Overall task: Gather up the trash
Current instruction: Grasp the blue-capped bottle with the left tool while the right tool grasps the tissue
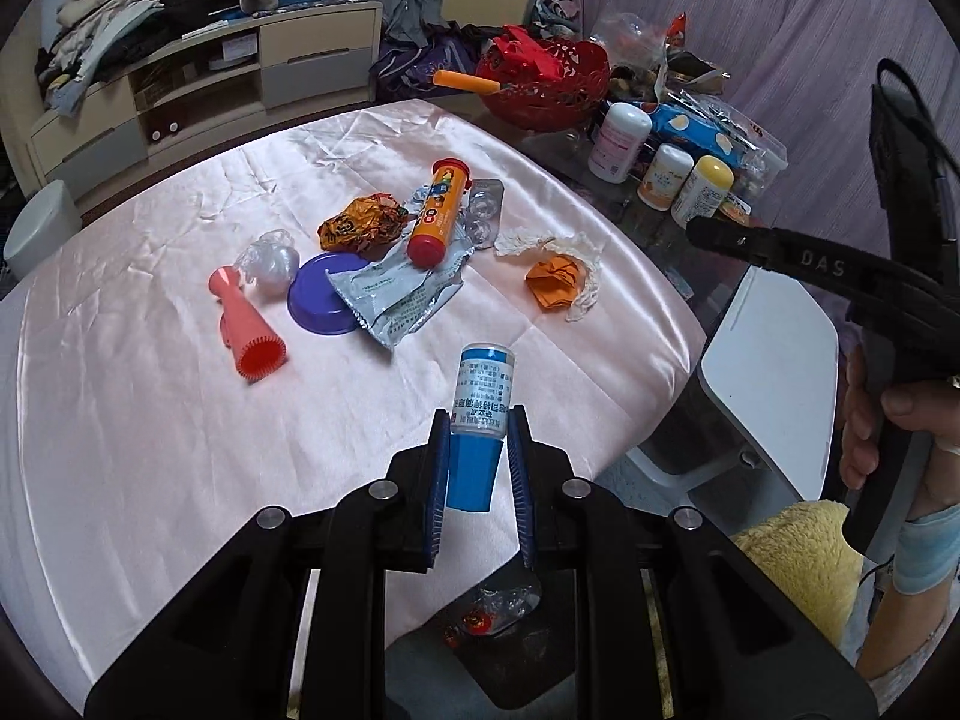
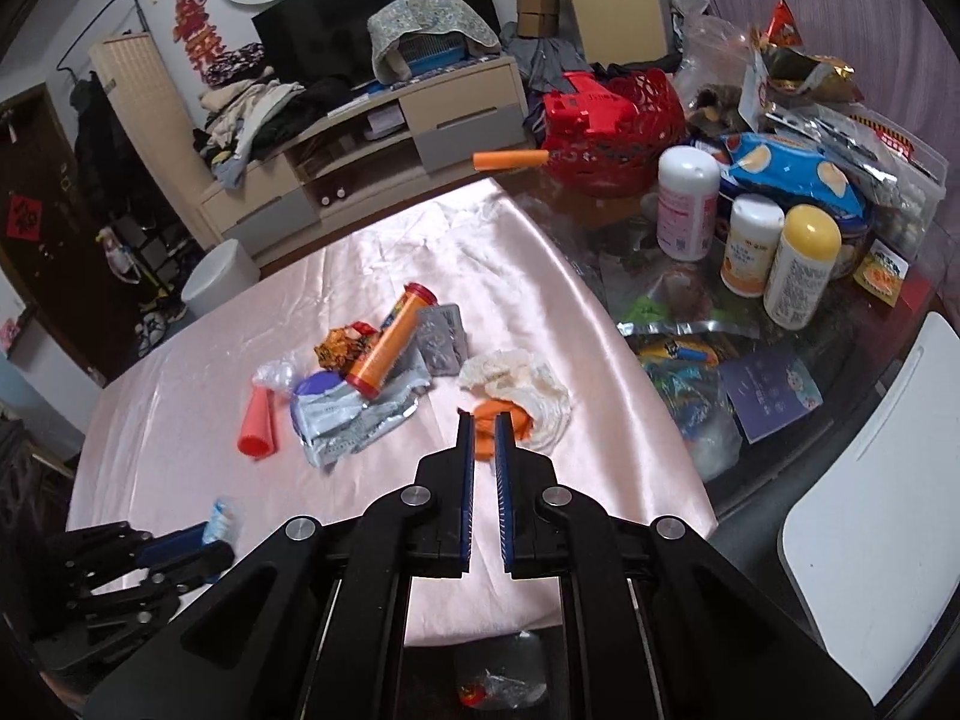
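Note:
My left gripper (image 1: 478, 420) is shut on a small blue-capped medicine bottle (image 1: 483, 396), held above the pink tablecloth (image 1: 150, 450); it also shows in the right wrist view (image 2: 219, 521). My right gripper (image 2: 486, 417) is nearly closed and empty, just above the orange crumpled paper (image 2: 516, 414) on a white tissue (image 2: 528, 384). More trash lies ahead: an orange tube (image 1: 437, 213), a silver foil pouch (image 1: 399, 294), a purple lid (image 1: 318, 294), a coral funnel-shaped piece (image 1: 246, 324), a crumpled orange wrapper (image 1: 360, 225) and a blister pack (image 1: 483, 210).
A bin (image 1: 516, 660) with some trash inside sits below the table's near edge. A white chair (image 2: 870, 510) stands at right. Bottles (image 2: 801, 267), snack bags (image 2: 792, 171) and a red basket (image 2: 618, 120) crowd the glass table part at far right.

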### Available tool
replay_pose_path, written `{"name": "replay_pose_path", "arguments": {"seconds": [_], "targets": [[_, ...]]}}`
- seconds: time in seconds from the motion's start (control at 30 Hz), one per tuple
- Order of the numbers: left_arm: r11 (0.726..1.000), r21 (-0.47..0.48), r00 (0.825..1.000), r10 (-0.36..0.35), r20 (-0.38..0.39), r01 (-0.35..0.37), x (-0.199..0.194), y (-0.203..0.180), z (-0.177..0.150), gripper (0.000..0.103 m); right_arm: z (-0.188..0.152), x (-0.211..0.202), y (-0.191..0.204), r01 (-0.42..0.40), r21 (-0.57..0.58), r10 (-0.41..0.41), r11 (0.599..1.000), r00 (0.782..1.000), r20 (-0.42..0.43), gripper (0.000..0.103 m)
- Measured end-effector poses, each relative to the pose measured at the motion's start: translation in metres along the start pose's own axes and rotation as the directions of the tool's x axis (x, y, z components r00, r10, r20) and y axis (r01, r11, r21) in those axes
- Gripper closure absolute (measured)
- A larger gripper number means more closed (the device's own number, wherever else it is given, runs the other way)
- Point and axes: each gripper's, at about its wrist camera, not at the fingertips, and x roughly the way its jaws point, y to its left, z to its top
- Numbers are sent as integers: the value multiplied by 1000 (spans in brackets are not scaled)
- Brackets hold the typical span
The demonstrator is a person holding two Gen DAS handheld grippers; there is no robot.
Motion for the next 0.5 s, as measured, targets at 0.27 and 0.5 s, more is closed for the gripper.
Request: {"name": "replay_pose_path", "arguments": {"seconds": [0.27,0.5], "targets": [[1000,-16,999,6,-47,-7,17,6,-10,85,-24,37,-19,22,68,-16,997,996,-82,53],[1000,-26,996,-13,-83,11,55,11,6,85,8,78,-38,9,96,-2,995,997,-77,55]]}}
